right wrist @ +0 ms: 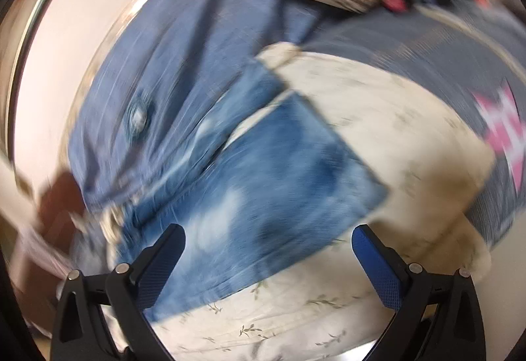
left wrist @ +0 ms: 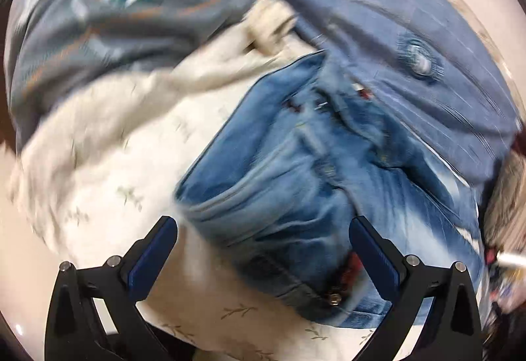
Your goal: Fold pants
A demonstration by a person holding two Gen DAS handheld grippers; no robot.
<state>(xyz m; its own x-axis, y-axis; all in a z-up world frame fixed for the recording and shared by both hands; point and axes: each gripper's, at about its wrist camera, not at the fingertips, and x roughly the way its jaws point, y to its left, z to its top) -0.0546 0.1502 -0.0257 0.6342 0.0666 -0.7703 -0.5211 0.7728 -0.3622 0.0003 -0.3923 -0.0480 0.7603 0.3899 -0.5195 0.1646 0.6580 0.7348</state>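
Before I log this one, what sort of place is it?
Probably a home laundry-folding spot: light-wash jeans lie on a cream leaf-print cloth with a blue striped shirt and a grey logo sweatshirt piled beside them. Both frames are blurred, so the room itself is unclear.

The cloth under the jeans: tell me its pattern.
Cream cloth printed with small olive leafy sprigs; the right wrist view shows it best.
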